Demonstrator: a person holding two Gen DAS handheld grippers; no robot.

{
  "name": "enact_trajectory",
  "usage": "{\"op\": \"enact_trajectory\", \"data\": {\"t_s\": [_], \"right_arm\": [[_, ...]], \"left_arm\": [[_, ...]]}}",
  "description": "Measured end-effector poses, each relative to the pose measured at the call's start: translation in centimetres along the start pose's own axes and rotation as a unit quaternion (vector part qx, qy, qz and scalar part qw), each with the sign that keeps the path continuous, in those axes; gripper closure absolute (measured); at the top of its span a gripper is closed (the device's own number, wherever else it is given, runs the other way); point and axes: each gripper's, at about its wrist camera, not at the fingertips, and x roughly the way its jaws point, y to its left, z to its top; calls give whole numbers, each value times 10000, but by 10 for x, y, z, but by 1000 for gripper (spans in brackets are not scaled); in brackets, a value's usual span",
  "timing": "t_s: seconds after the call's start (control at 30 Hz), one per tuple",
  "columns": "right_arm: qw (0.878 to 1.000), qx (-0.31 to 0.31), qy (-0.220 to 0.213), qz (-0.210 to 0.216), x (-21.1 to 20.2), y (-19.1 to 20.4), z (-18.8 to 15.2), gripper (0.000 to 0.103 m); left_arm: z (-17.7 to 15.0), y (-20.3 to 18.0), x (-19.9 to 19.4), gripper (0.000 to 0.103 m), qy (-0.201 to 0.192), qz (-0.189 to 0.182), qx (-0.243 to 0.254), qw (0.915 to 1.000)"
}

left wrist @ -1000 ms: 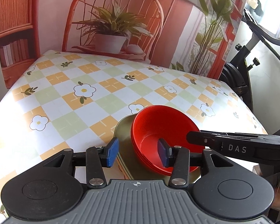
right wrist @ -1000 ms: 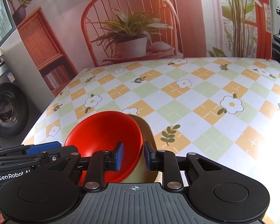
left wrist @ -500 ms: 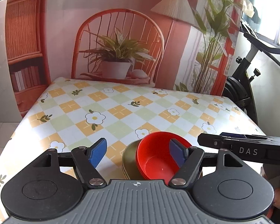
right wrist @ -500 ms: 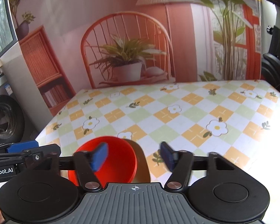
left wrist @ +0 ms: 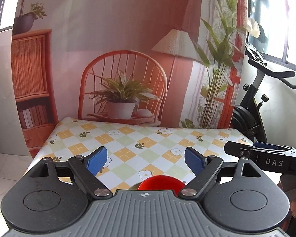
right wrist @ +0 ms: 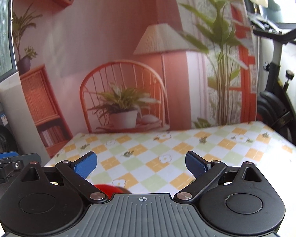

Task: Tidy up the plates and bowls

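Both hand-held grippers, left (left wrist: 146,161) and right (right wrist: 141,165), spread wide and empty above the counter (left wrist: 148,144); round red bowl (left wrist: 160,182) at bottom centre, below the left's blue fingertips.

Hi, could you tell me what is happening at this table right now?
A person holds a two-finger gripper in each hand above a table with a checkered flower cloth. The left gripper and right gripper both have their jaws wide open and hold nothing. A red bowl sits on a greenish plate at the near edge, mostly hidden under the grippers. Neither gripper touches the stack.
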Motion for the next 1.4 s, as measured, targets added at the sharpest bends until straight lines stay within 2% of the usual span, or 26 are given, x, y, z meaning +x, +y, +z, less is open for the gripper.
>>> {"op": "enact_trajectory", "data": {"t_s": [0.07,0.23,0.33,0.47,0.6,0.77,0.97,1.13,1.4], "right_arm": [[9999,-65,-151,-36,-11,-3,8,2],[9985,-265,-461,-97,-39,-7,26,1],[9977,-282,-599,-144,-55,-8,37,0],[9972,-129,-738,9,-74,-12,51,0],[9967,-165,-790,-54,-89,-12,61,0],[9961,-265,-836,-57,-104,-9,68,0],[9961,-334,-820,-25,-112,-6,72,0],[9962,-371,-791,-12,-112,-1,72,0],[9962,-407,-773,-32,-114,2,72,0]], "left_arm": [[7,-2,-8,13,-95,-55,-21,9999],[24,-10,-28,12,-313,-85,41,9995],[35,-22,-38,12,-453,41,301,9985],[44,-38,-56,12,-696,291,631,9952],[52,-45,-70,12,-776,246,585,9950],[57,-43,-75,12,-776,12,252,9967],[57,-46,-76,12,-797,155,369,9960],[60,-43,-76,12,-681,261,274,9970],[61,-41,-79,12,-725,284,243,9967]]}}
